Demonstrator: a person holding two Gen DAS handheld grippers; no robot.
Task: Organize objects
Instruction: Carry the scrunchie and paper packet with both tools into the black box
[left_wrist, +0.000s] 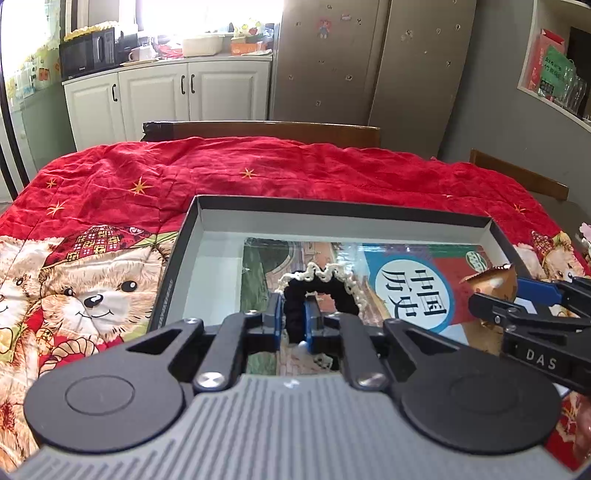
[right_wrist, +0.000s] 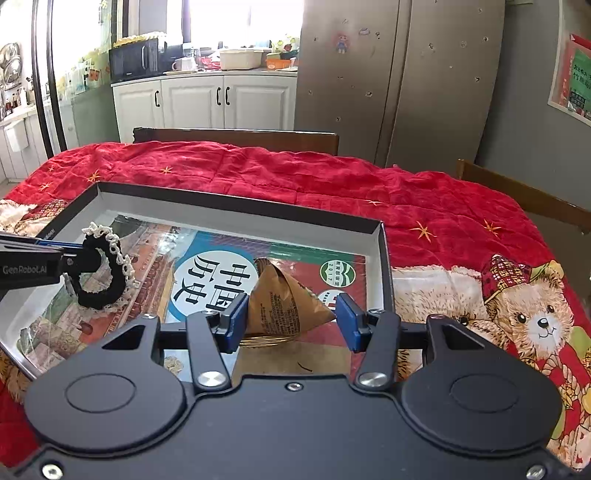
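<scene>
Two grippers: both are hovering over the open box (right_wrist: 236, 207), each one carrying one thing.
Left gripper (left_wrist: 293, 317): its jaws are nearly pressed together, pinching the black scrunchie (left_wrist: 321, 291) with the cream lace edge; the loop is hanging over the left part of the box.
Box: it is lying on the surface, on the red bear blanket (right_wrist: 443, 206), with a book (right_wrist: 207, 273) flat inside.
Right gripper (right_wrist: 291, 317): its jaws are half spread, squeezing the brown triangular packet (right_wrist: 280, 306) above the book.
Risk, left: the scrunchie is looping around one finger, I think, so it may be catching there when the jaws are opening.
Risk, right: the packet is pointed and light; it may be tipping or sliding toward the right wall of the box.
</scene>
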